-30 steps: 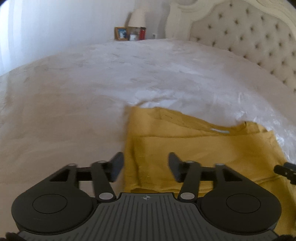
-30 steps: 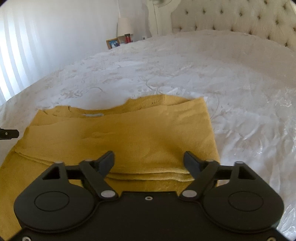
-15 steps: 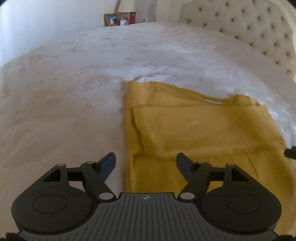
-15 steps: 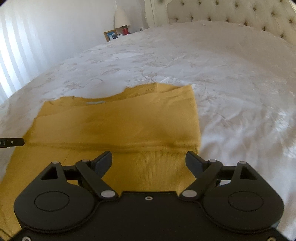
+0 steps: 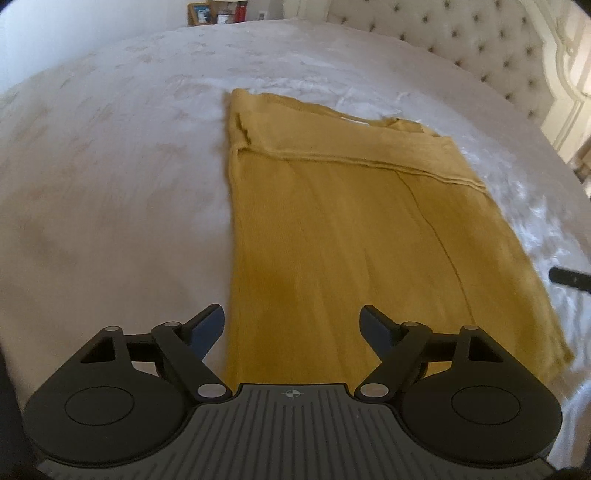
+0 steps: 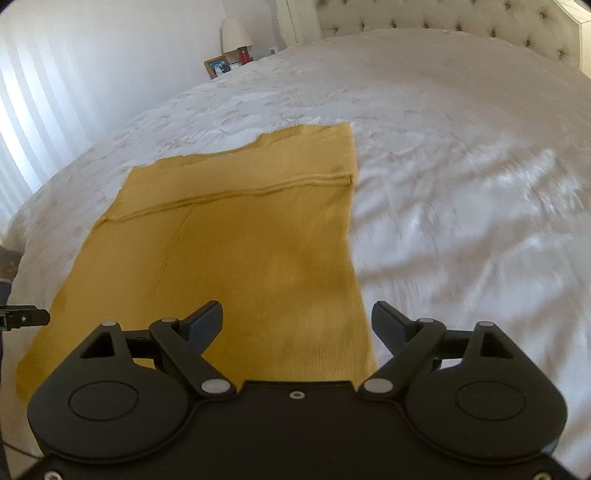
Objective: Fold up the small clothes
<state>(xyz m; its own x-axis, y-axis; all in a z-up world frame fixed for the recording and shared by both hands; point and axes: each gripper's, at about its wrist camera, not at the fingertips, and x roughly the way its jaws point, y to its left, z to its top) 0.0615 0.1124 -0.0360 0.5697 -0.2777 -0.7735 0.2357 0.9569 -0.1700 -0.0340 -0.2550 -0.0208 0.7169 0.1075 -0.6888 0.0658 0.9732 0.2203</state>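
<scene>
A mustard-yellow knit garment (image 5: 343, 236) lies flat on the white bedspread (image 5: 110, 184), its sleeves folded in so it forms a long rectangle; it also shows in the right wrist view (image 6: 236, 251). My left gripper (image 5: 293, 328) is open and empty above the garment's near left corner. My right gripper (image 6: 297, 323) is open and empty above the near right corner. Each gripper's fingertip shows at the edge of the other's view, the right one (image 5: 569, 276) and the left one (image 6: 26, 317).
A tufted cream headboard (image 5: 480, 44) stands at the far end of the bed. A nightstand with a photo frame (image 6: 217, 67), a red bottle (image 6: 243, 56) and a lamp (image 6: 234, 35) sits at the far left corner. Blinds (image 6: 33, 122) cover the left wall.
Both grippers have pulled back toward the garment's near hem and risen. The left jaws have opened wider. More of the garment's lower part now shows.
</scene>
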